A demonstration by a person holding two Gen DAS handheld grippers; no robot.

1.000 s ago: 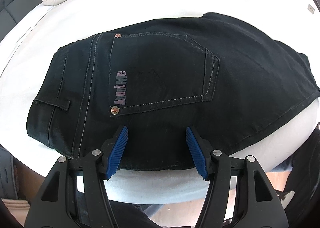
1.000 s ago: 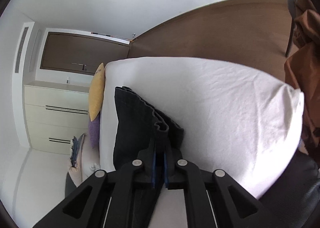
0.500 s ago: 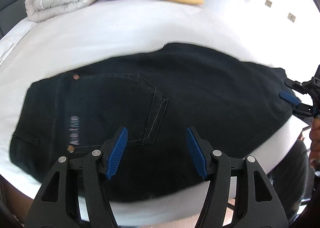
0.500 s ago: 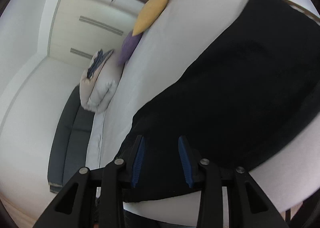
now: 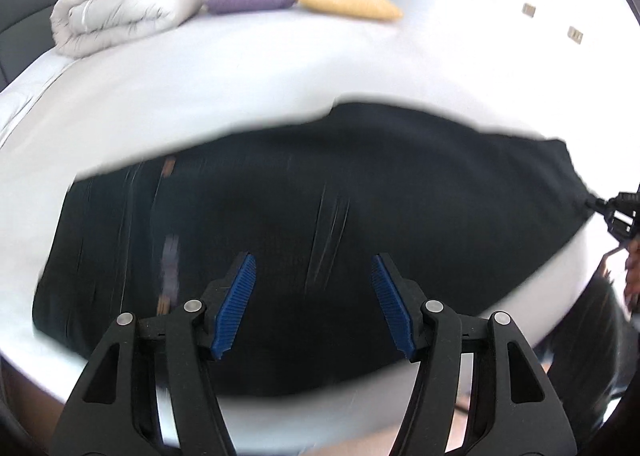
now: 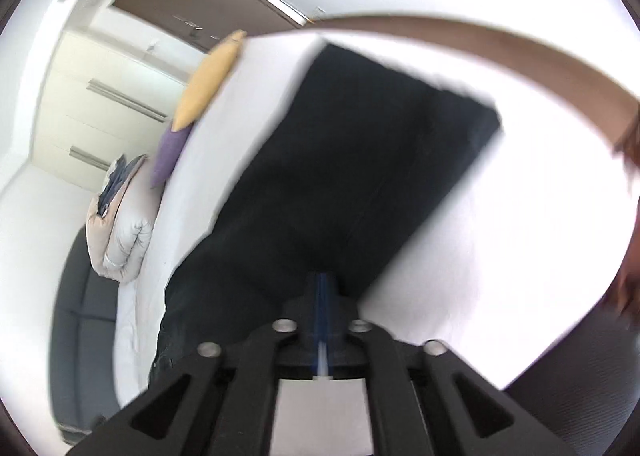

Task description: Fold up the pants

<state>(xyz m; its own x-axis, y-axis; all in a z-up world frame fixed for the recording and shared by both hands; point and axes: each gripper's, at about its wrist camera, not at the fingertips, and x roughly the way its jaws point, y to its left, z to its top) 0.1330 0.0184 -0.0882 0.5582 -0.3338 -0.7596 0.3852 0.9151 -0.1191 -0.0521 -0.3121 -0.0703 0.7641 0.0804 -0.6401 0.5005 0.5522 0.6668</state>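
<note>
The black pants [image 5: 360,196] lie flat across the white bed [image 5: 200,96], pocket side up and blurred by motion. My left gripper [image 5: 313,258] hovers open above their near edge, with nothing between its blue pads. At the far right of the left wrist view, my right gripper [image 5: 600,203] pinches the pants' pointed right corner. In the right wrist view the right gripper [image 6: 322,276] has its pads pressed together at the near edge of the pants [image 6: 360,176], which stretch away from it.
A rolled pale duvet [image 5: 120,16], a purple pillow [image 5: 248,0] and a yellow pillow [image 5: 348,4] lie at the bed's far side. A dark seat [image 5: 24,24] stands to the left. A brown headboard [image 6: 480,40] curves behind the bed.
The right gripper let go of the bunched pants, opened over the flat cloth, then shut at its edge. The left gripper drew up and back, still open; the pants sit lower in its view.
</note>
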